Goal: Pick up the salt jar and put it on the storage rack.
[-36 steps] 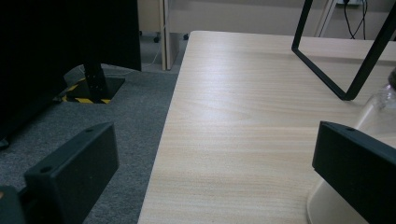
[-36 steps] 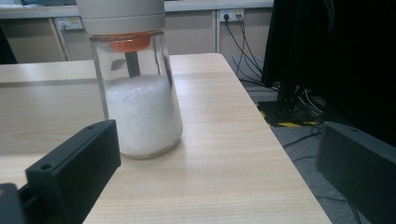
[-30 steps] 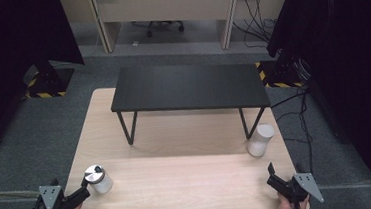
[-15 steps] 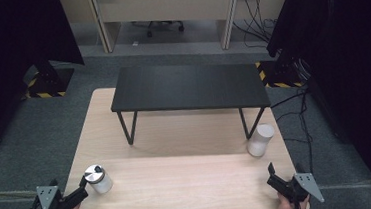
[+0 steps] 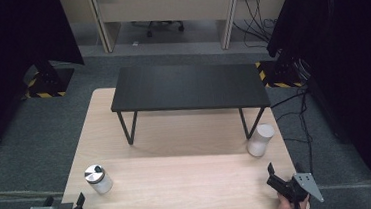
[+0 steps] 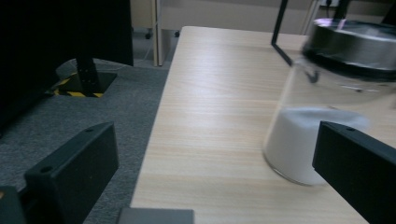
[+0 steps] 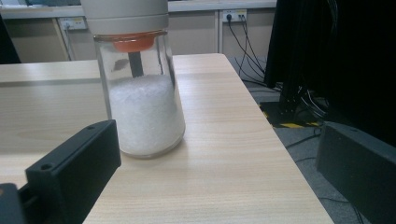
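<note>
A glass jar with a metal lid (image 5: 95, 179) stands near the wooden table's front left; in the left gripper view this metal-lidded jar (image 6: 322, 107) holds white powder. My left gripper (image 5: 64, 201) hovers open at the front-left corner, just short of it, and the jar sits ahead and right of that left gripper (image 6: 215, 135). A white-lidded jar (image 5: 260, 139) stands at the right, beside a leg of the black bench. Up close the white-lidded jar (image 7: 140, 93) shows white granules and an orange seal. My right gripper (image 5: 272, 175) is open in front of it, and nothing lies inside this right gripper (image 7: 219, 135).
A low black bench (image 5: 189, 86) on thin metal legs spans the far half of the wooden table (image 5: 180, 185). Grey carpet surrounds the table, with cables (image 5: 299, 105) on the floor at the right and dark curtains on both sides.
My left gripper has drawn back slightly toward the table's front edge. The right gripper and both jars have stayed where they were.
</note>
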